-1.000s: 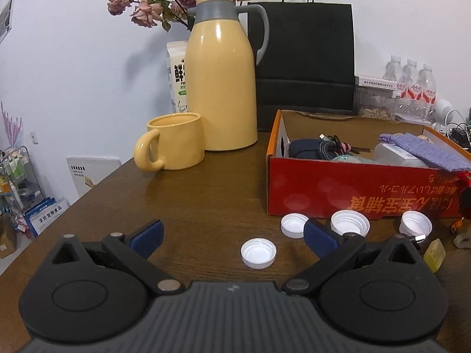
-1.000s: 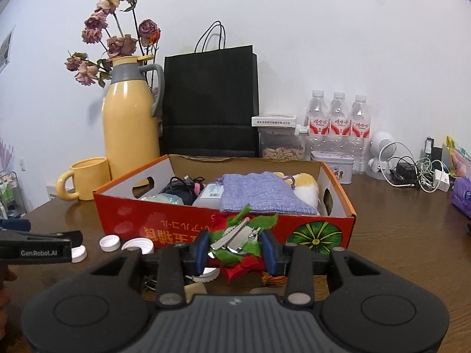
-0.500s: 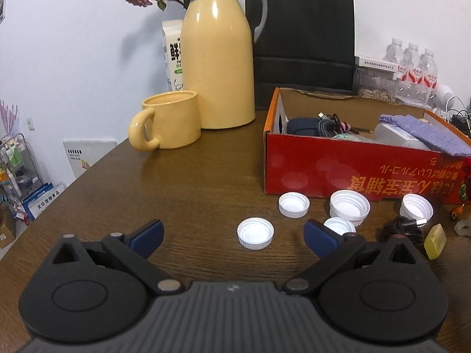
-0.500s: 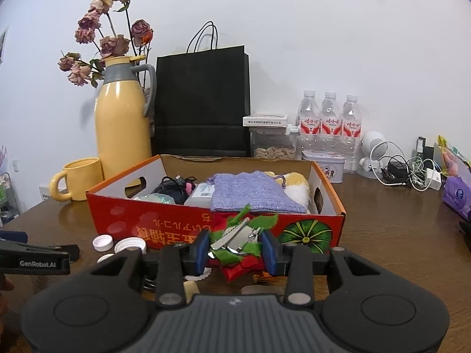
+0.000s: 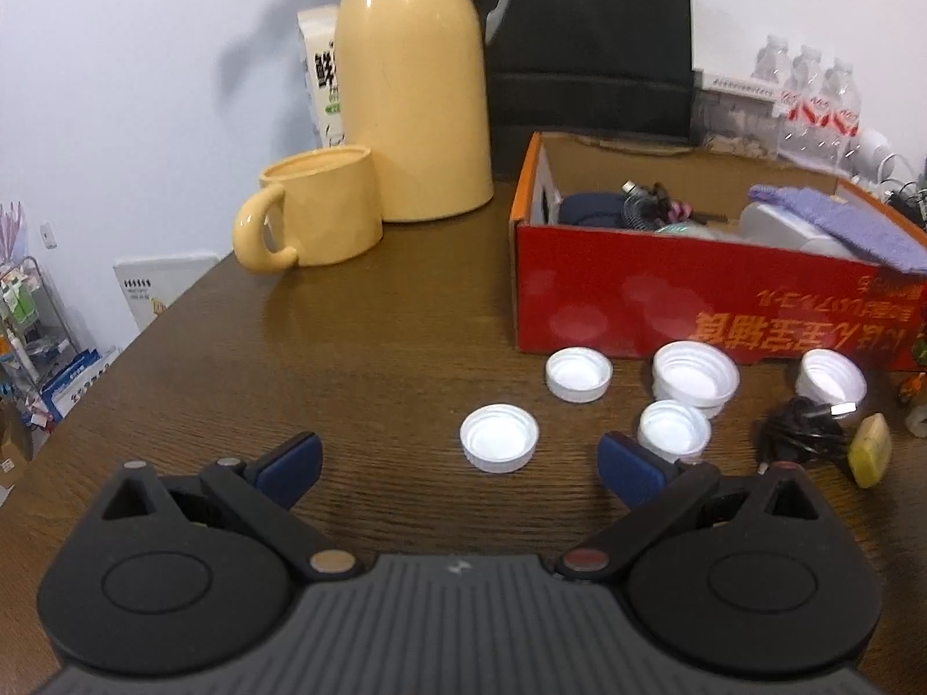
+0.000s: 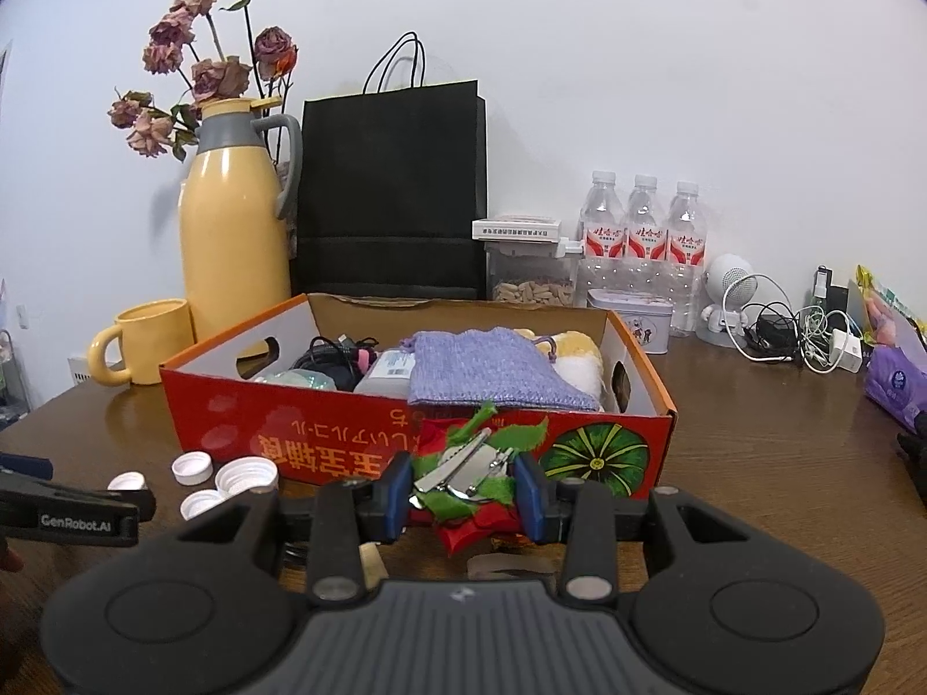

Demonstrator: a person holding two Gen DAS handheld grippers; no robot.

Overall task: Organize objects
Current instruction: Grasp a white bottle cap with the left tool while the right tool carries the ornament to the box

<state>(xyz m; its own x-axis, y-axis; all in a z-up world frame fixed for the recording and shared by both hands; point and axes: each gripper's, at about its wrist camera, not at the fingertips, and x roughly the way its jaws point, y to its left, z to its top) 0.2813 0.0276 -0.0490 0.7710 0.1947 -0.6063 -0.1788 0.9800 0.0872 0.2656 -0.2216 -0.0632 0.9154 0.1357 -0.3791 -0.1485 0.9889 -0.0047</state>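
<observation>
My left gripper [image 5: 460, 460] is open and empty, low over the brown table, with a white bottle cap [image 5: 499, 436] lying between and just beyond its fingertips. Several more white caps [image 5: 694, 372] lie in front of the red cardboard box [image 5: 695, 313]. My right gripper [image 6: 463, 486] is shut on a red and green fabric flower clip [image 6: 463, 466] and holds it just in front of the box's near wall [image 6: 359, 440]. The box holds a purple knitted pouch [image 6: 492, 368], cables and other items.
A yellow mug [image 5: 316, 214] and yellow thermos [image 5: 414, 87] stand left of the box. A black paper bag [image 6: 394, 197], water bottles [image 6: 643, 231] and tangled chargers [image 6: 799, 336] are behind. A black plug [image 5: 802, 431] and a yellow block [image 5: 869, 449] lie right of the caps.
My left gripper has risen and tilted downward, so the caps show further up the view. My right gripper has lifted slightly with the flower clip still held.
</observation>
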